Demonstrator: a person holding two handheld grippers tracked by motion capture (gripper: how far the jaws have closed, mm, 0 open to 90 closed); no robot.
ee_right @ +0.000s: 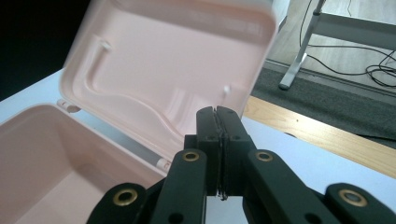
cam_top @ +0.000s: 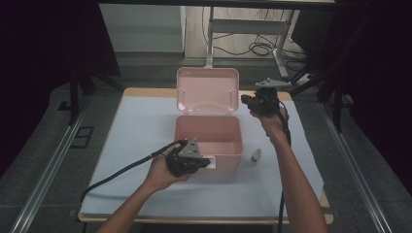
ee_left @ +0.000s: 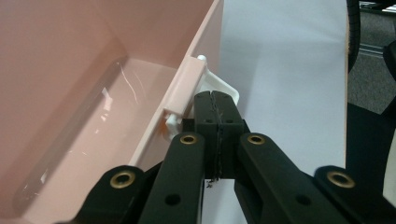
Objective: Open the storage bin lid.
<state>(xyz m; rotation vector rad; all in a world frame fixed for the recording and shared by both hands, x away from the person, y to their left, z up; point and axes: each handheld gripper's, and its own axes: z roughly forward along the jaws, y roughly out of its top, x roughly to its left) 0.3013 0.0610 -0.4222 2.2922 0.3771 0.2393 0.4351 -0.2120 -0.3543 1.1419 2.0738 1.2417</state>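
Pink glossy plastic box (cam_top: 209, 138), rounded lid (cam_top: 207, 90) upright, white latch (ee_left: 219, 86)

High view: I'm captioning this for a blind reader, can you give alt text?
An open pink box sits on a white-covered table, lid upright. The shut left gripper is at its front latch; the shut right gripper is beside the lid.

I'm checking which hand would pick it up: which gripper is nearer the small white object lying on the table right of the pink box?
Left. The left gripper sits at the box's front wall, just across from the small white object. The right gripper is up by the open lid.
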